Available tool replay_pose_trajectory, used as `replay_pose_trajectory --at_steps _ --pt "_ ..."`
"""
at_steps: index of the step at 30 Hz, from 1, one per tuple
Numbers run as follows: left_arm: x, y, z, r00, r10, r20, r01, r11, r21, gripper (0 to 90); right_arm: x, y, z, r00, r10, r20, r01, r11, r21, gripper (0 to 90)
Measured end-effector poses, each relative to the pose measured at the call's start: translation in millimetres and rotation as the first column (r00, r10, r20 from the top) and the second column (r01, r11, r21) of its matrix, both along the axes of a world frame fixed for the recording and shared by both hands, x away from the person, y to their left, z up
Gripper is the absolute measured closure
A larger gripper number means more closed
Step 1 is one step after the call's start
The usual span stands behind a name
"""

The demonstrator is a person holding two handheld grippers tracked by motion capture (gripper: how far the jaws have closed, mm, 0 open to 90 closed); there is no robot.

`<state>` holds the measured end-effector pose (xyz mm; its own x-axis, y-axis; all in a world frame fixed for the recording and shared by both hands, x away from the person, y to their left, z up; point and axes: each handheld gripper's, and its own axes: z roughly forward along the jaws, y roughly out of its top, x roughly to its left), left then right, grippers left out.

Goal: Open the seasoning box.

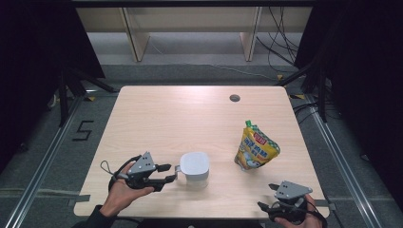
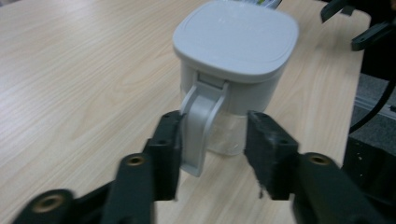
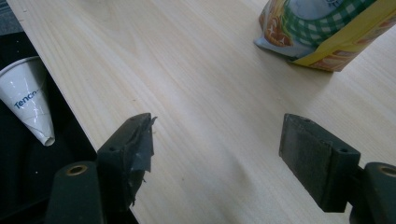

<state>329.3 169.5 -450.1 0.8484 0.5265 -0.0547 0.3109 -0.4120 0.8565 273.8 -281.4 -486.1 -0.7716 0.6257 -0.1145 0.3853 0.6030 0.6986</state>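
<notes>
White jug (image 1: 195,167), a squarish clear-bodied container with rounded corners, a smooth matt white lid and a flat white plastic handle (image 2: 201,122), stands near the front of the table (image 1: 180,111), left of centre. Its handle sits between the jaws of the left gripper (image 1: 167,173): in the left gripper view one black pad lies against the handle's side, while the other stands clear of it with a gap, so nothing is clamped. The right gripper (image 1: 267,196) rests at the front right corner of the table with its jaws spread wide over bare wood; in the right gripper view one pad carries frayed black tape. Behind it, right of centre, a yellow pouch (image 1: 255,147) stands upright, glossy and crinkled, with a green-and-white checked band, a red label and printing too small to read. The tabletop is pale wood-grain laminate with rounded corners and a round grey cable port (image 1: 234,98) near the far edge. Grey floor surrounds it, marked with a black "5" (image 1: 83,130), with pale shelf panels and loose cables beyond. A white paper cone (image 3: 29,99) reading "Tenco" lies beside the table edge.
</notes>
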Motion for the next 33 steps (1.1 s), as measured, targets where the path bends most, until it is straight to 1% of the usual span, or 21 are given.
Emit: replay_pose_trajectory --at_steps 1,2,3,6,7,8,9,12,15,16,17,18,19,21,23,24,26,27,29,32,33 --pt "-1.0 0.4 1.8 0.9999 -0.003 0.015 0.003 1.0 0.001 65.7 0.0 0.7 0.1 1.0 -0.002 0.0 0.002 1.0 -0.002 27.1" --pt "-2.4 0.5 3.4 0.9998 0.004 0.02 -0.004 1.0 0.0 69.0 -0.2 0.9 0.0 1.0 -0.007 -0.006 0.006 1.0 -0.002 27.1" --pt "-2.5 1.6 6.7 0.9988 -0.02 0.046 0.02 0.9998 0.001 72.5 -0.1 1.0 -0.2 0.9999 -0.007 -0.008 0.007 1.0 -0.003 27.1" --pt "-3.3 2.3 8.6 0.9993 -0.001 0.038 0.001 0.9998 -0.018 83.0 0.7 0.6 -0.6 1.0 -0.002 -0.005 0.002 1.0 -0.003 27.1" --pt "-2.9 2.3 10.2 0.9994 0.015 0.031 -0.013 0.9993 -0.034 85.7 0.8 0.1 -0.8 0.9999 -0.01 -0.009 0.01 1.0 -0.001 27.1" --pt "-2.3 2.5 10.8 0.9992 0.014 0.039 -0.013 0.9992 -0.037 87.9 0.8 0.0 -0.8 0.9999 -0.011 -0.008 0.011 1.0 0.001 27.1" --pt "-1.8 2.2 11.6 0.9992 0.019 0.034 -0.017 0.9986 -0.049 88.9 0.8 -0.2 -0.9 0.9999 -0.012 -0.009 0.012 1.0 0.001 27.1" --pt "-1.0 0.0 15.4 0.9992 0.021 0.035 -0.019 0.9988 -0.046 89.1 0.3 0.0 -0.8 0.9998 -0.015 -0.009 0.015 1.0 0.003 27.1" --pt "-1.0 -3.3 19.1 0.9991 0.026 0.034 -0.024 0.9979 -0.06 89.1 0.5 0.4 -0.9 0.9999 -0.013 -0.007 0.013 1.0 0.002 27.1" --pt "0.0 -3.7 22.4 0.9986 0.013 0.052 -0.01 0.9989 -0.045 89.1 0.5 0.4 -0.9 0.9999 -0.013 -0.007 0.013 1.0 0.002 27.1" --pt "1.2 -8.2 26.0 0.9984 0.01 0.055 -0.006 0.9983 -0.058 89.1 -0.9 1.8 -1.5 0.9993 -0.028 -0.024 0.028 1.0 0.009 27.1" --pt "1.2 -8.2 26.0 0.9984 0.01 0.055 -0.006 0.9983 -0.058 89.1 -0.9 1.8 -1.5 0.9993 -0.028 -0.024 0.028 1.0 0.009 27.1" --pt "2.9 -13.8 27.6 0.9986 0.008 0.052 -0.005 0.9984 -0.056 89.1 0.5 1.8 -1.8 0.9997 -0.018 -0.016 0.018 1.0 0.0 27.1" --pt "5.4 -17.2 27.7 0.9983 -0.003 0.058 0.006 0.9989 -0.046 89.0 0.6 2.0 -1.9 0.9997 -0.017 -0.016 0.017 1.0 0.0 27.1" --pt "9.9 -23.8 25.5 0.9986 0.001 0.053 0.001 0.9992 -0.039 89.0 0.5 2.1 -1.6 0.9998 -0.016 -0.015 0.016 1.0 -0.005 27.2" --pt "12.0 -25.6 24.3 0.9986 0.0 0.053 0.002 0.9992 -0.04 89.0 -1.0 3.2 -2.1 0.9993 -0.027 -0.024 0.027 1.0 0.0 27.2" --pt "13.4 -26.6 23.5 0.9988 0.007 0.048 -0.005 0.9992 -0.039 89.0 -0.7 2.8 -1.7 0.9994 -0.025 -0.023 0.025 1.0 -0.001 27.2" --pt "17.0 -27.0 22.6 0.9983 0.007 0.058 -0.005 0.9996 -0.027 89.0 -0.2 2.6 -1.0 0.9996 -0.02 -0.018 0.02 1.0 -0.003 27.1" --pt "18.2 -27.8 21.5 0.9987 0.005 0.051 -0.003 0.9993 -0.036 89.0 0.1 2.5 -1.1 0.9998 -0.014 -0.013 0.014 1.0 -0.007 27.2" --pt "18.9 -27.0 21.4 0.9987 0.014 0.049 -0.012 0.9994 -0.032 89.0 -0.2 2.9 -1.0 0.9998 -0.014 -0.017 0.014 1.0 -0.006 27.2" --pt "17.6 -27.3 20.5 0.9986 0.023 0.047 -0.021 0.9989 -0.042 88.9 -0.2 2.9 -1.2 0.9998 -0.014 -0.015 0.014 1.0 -0.006 27.1"
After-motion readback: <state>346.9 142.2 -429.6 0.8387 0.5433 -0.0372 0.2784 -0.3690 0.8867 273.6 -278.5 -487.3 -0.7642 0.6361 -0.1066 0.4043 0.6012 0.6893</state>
